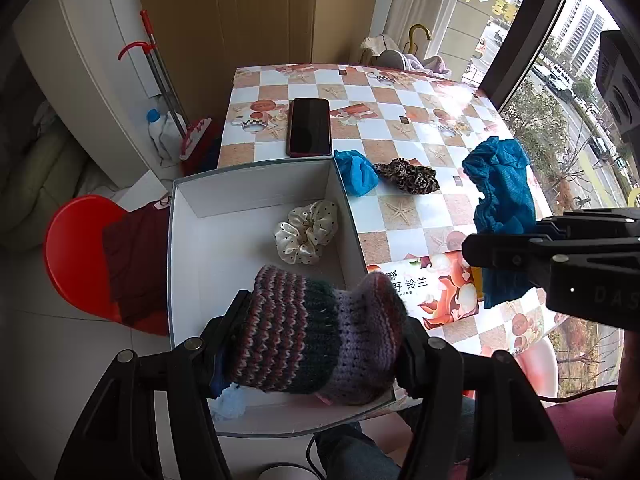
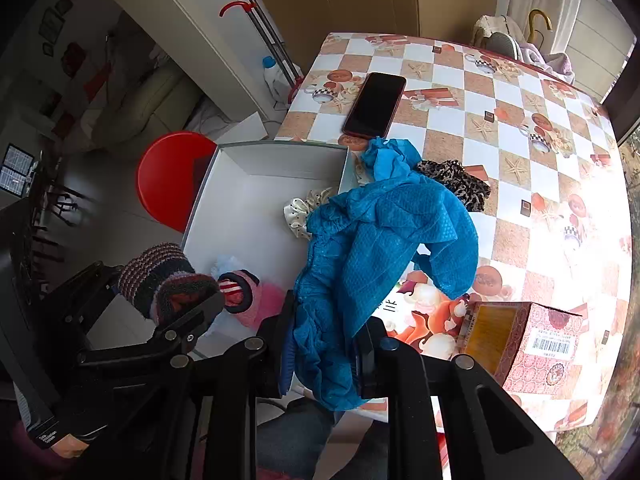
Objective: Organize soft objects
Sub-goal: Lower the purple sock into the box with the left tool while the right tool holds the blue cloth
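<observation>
A striped knitted piece (image 1: 304, 332) in purple, dark green and red hangs above the near end of the white box (image 1: 224, 256). My left gripper (image 1: 322, 312) is shut on it from both sides. To the right, over the table, my right gripper (image 2: 326, 332) is shut on a crumpled blue shoe cover (image 2: 380, 240). In the box lie a cream dotted scrunchie (image 1: 306, 230) and a pink striped sock-like thing (image 2: 248, 296). A second blue shoe cover (image 1: 356, 172) and a leopard scrunchie (image 1: 408, 176) lie on the table just past the box.
A dark phone (image 1: 310, 126) lies behind the box on the checkered tablecloth (image 1: 404, 216). A pink carton (image 2: 528, 344) stands near the table's front edge, beside a flat printed pack (image 1: 432, 292). A red stool (image 1: 76, 248) is left of the box.
</observation>
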`<state>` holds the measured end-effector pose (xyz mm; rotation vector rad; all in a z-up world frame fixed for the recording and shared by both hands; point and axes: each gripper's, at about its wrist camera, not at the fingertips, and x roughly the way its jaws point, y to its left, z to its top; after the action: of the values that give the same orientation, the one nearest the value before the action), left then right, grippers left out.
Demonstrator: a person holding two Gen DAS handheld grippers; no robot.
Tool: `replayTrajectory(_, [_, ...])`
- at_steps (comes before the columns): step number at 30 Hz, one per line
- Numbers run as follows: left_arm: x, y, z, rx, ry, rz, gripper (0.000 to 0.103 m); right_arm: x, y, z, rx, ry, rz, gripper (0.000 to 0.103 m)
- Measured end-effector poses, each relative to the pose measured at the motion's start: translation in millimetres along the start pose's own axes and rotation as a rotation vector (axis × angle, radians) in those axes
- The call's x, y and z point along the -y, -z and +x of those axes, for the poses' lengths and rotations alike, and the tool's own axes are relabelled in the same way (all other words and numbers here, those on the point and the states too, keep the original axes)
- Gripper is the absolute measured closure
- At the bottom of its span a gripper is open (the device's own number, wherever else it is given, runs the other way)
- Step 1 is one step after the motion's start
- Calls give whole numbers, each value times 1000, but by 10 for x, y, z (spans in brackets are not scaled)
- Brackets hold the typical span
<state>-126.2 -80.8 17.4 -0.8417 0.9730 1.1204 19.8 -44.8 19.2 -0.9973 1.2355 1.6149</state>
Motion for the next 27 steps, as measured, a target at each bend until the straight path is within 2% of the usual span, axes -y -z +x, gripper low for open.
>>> replayTrajectory(19, [-196,45,14,-7,-11,-51,37,-105,-29,23,-6,-1,-48,80])
replayTrajectory(27, [-362,153,109,-43,-31,-105,37,-253,-66,153,-43,-19,-95,80])
